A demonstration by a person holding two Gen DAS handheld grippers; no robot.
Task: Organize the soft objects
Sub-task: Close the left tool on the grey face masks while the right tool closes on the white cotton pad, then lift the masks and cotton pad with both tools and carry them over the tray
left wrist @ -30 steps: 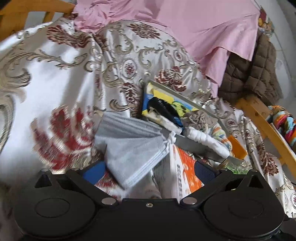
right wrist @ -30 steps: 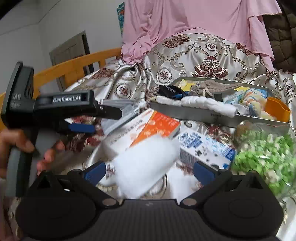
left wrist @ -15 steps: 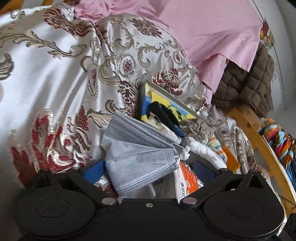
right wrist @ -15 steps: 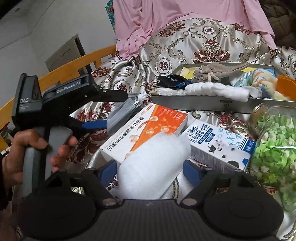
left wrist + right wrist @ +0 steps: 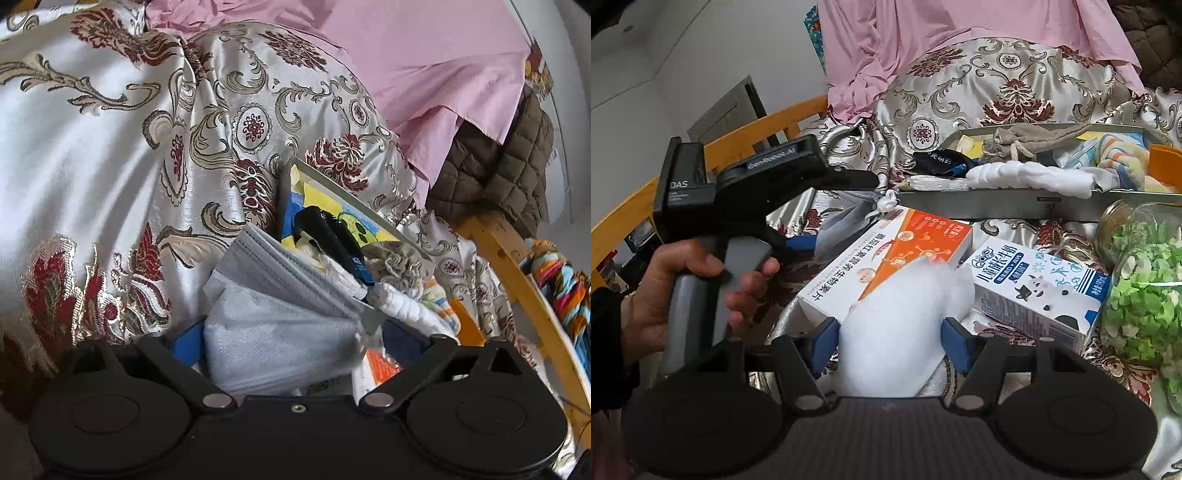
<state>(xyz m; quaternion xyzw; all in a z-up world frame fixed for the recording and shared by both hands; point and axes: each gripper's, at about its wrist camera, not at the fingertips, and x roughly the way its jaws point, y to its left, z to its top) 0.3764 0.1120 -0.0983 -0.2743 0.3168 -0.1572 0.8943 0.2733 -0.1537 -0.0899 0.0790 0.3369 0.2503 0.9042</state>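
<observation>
My left gripper [image 5: 291,338] is shut on a grey face mask [image 5: 280,325] and holds it just short of the near left corner of the grey tray [image 5: 354,201]. In the right wrist view the same gripper [image 5: 827,210] carries the mask [image 5: 846,225] toward the tray [image 5: 997,208]. The tray holds a black pouch [image 5: 328,240], a white rolled cloth [image 5: 1030,177], a grey-brown glove [image 5: 1030,136] and a striped cloth [image 5: 1115,162]. My right gripper [image 5: 888,338] is shut on a white wad of cotton [image 5: 901,328] above the boxes.
An orange and white box [image 5: 886,262] and a blue and white milk carton [image 5: 1034,291] lie in front of the tray. A glass jar of green bits [image 5: 1141,295] stands at the right. Patterned satin [image 5: 110,155], pink cloth [image 5: 424,55] and a wooden rail [image 5: 517,280] surround them.
My left gripper has carried the mask forward to the tray's near corner. My right gripper's fingers have closed in on the white cotton wad and lifted it slightly.
</observation>
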